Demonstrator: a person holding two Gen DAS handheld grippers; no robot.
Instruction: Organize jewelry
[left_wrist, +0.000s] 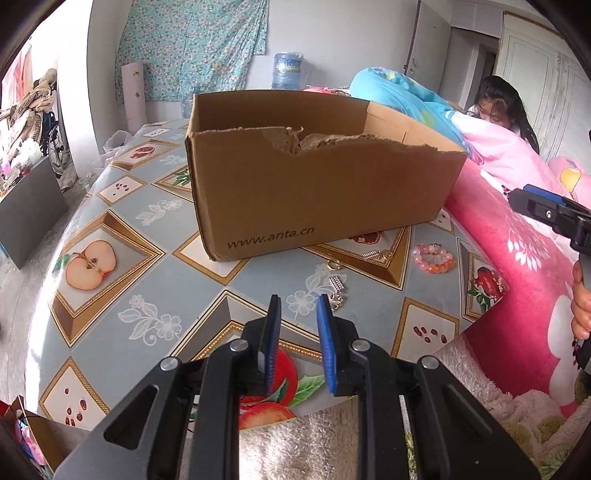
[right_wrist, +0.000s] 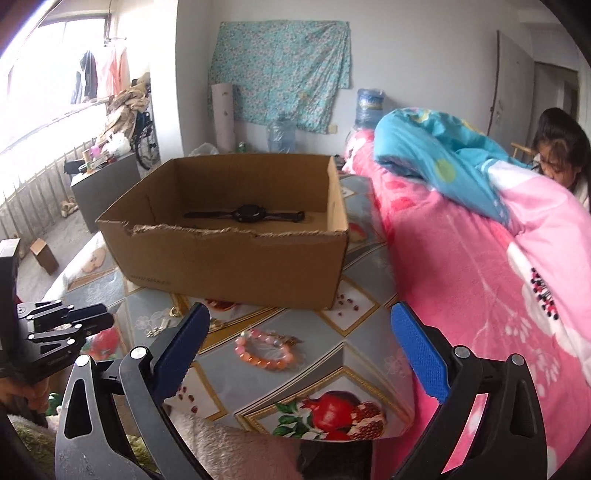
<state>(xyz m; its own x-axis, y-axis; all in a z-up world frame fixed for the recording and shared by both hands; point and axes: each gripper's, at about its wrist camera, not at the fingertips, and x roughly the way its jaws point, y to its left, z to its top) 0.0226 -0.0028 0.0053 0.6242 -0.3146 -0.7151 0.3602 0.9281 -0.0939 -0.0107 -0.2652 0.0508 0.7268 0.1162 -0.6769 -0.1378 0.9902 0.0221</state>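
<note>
Bedroom, fruit-print tablecloth (left_wrist: 122, 206) w/ cardboard box (left_wrist: 314, 192) beside pink quilt (right_wrist: 480, 258).
Bead bracelet (right_wrist: 265, 350) lies near box front; watch (right_wrist: 245, 214) inside box. Left gripper (left_wrist: 298, 301) jaws slightly apart, right gripper (right_wrist: 299, 321) jaws wide apart, both empty.

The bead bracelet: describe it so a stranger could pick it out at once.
Start at the brown cardboard box on the fruit-patterned tablecloth. On the cloth in front of its near right corner, toward the pink quilt, lies the bead bracelet. Its ring of round pink and orange beads sets it apart from the small silver pieces further left.
</note>
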